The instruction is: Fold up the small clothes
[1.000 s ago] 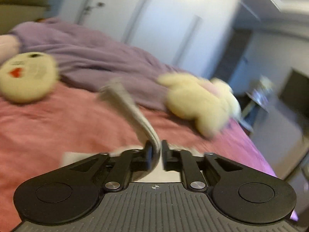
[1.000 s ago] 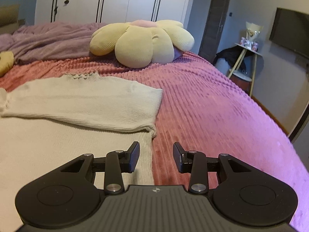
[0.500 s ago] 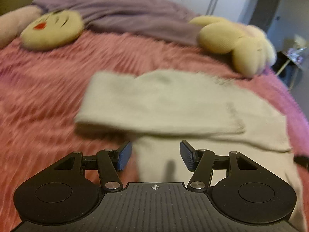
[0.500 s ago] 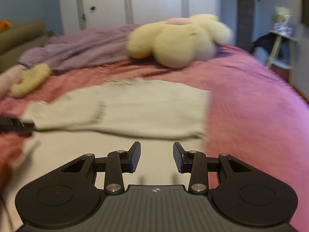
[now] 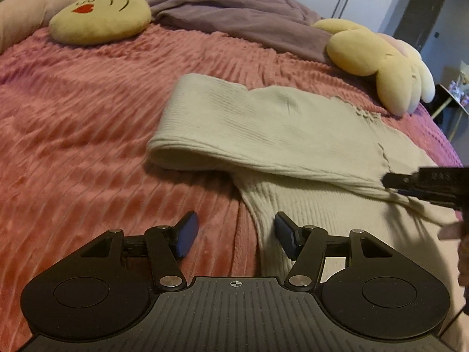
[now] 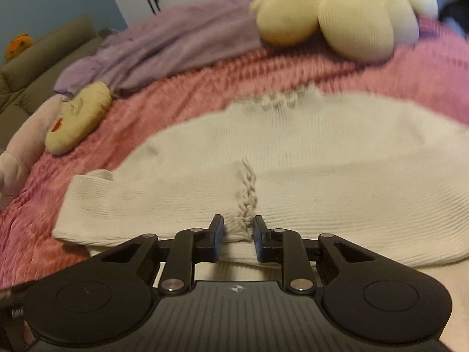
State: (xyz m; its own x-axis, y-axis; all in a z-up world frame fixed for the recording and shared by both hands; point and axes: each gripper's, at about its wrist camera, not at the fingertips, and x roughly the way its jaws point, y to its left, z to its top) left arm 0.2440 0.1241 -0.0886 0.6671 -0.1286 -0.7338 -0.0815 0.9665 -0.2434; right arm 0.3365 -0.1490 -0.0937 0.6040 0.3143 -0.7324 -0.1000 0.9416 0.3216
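Your left gripper (image 5: 234, 236) hangs with jaws wide apart and nothing between them, straddling the side edge of the cream sweater (image 5: 281, 123), which lies ahead and rightward. Its long axis runs away from you toward the collar; both sleeves are folded across the chest. Your right gripper (image 6: 238, 236) is nearer the work: jaws narrowed around the frilly cuff (image 6: 247, 196) where the sleeves meet, though a firm pinch isn't certain. It all sits on the ribbed pink bedspread (image 5: 88, 117); emoji cushion (image 5: 101, 17) far left, flower pillow (image 5: 378, 58) far right, purple blanket (image 5: 228, 8) behind.
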